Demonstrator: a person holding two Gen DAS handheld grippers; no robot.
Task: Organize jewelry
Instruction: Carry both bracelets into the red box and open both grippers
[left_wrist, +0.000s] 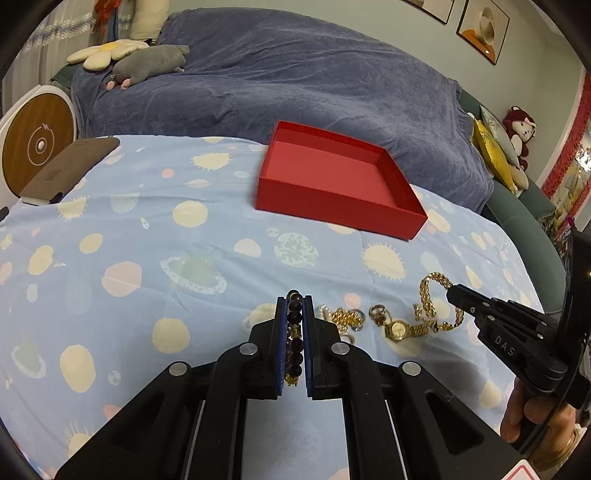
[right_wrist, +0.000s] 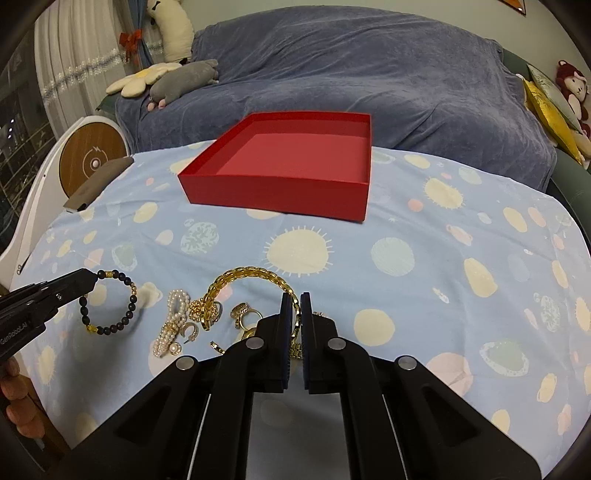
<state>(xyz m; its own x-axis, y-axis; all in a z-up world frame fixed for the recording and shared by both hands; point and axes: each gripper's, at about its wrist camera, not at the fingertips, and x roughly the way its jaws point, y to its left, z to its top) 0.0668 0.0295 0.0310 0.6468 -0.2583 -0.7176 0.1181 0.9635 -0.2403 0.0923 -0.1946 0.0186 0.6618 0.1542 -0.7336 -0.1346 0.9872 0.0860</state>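
Left gripper (left_wrist: 295, 306) clamped on dark bead bracelet (right_wrist: 110, 302); right gripper (right_wrist: 295, 306) pinching gold chain (right_wrist: 255, 277), both near the tablecloth's (right_wrist: 424, 229) front edge. Red tray (right_wrist: 280, 192) waiting empty toward the far edge.

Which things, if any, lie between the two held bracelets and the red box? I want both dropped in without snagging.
Nothing visible does. Between the left gripper with the bead bracelet, the right gripper with the gold chain bracelet, and the red box lies only bare cloth. The remaining jewelry sits nearer the grippers, not toward the box.
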